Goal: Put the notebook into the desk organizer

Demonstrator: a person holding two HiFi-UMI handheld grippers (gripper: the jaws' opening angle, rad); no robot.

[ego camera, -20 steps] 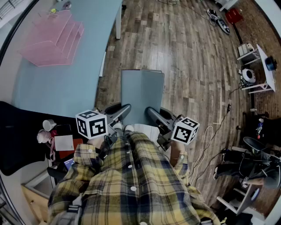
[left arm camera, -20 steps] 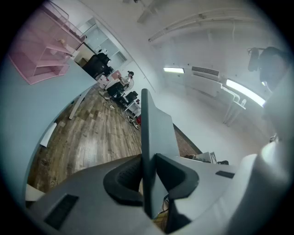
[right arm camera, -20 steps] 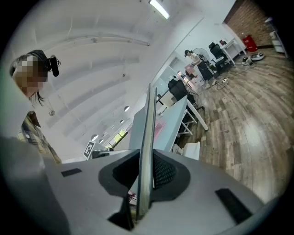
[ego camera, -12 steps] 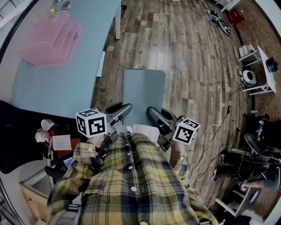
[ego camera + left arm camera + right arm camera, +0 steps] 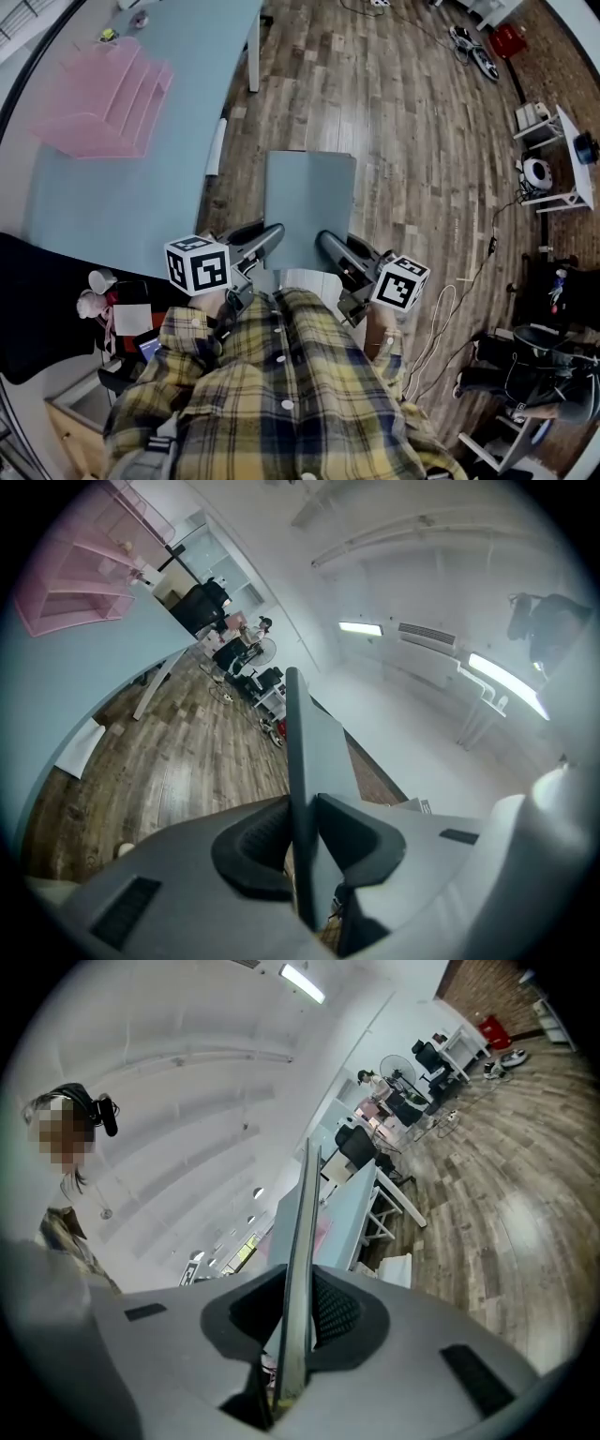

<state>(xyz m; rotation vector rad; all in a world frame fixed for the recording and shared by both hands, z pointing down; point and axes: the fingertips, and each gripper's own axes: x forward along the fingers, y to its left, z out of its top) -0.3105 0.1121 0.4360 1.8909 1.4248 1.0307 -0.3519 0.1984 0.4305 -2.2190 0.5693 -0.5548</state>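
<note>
A person in a yellow plaid shirt [image 5: 281, 394], seen from above, holds a thin grey-blue notebook [image 5: 309, 206] out in front of the body with two handheld grippers. The left gripper [image 5: 267, 240] clamps the notebook's near edge at its left corner, and the right gripper [image 5: 328, 247] clamps the same edge at its right corner. Each gripper carries a white cube with black square markers, one at the left [image 5: 198, 265] and one at the right [image 5: 400, 283]. In the left gripper view the notebook runs edge-on between the two dark pads, which press on both of its faces. The right gripper view shows the same narrow grip, pads closed against the cover on either side. The notebook lies roughly flat in the air above a wooden plank floor [image 5: 412, 141], just beside the right edge of a pale blue table [image 5: 141, 197]. The pink stepped desk organizer [image 5: 98, 108] stands on the far left part of that table, well apart from the notebook.
</note>
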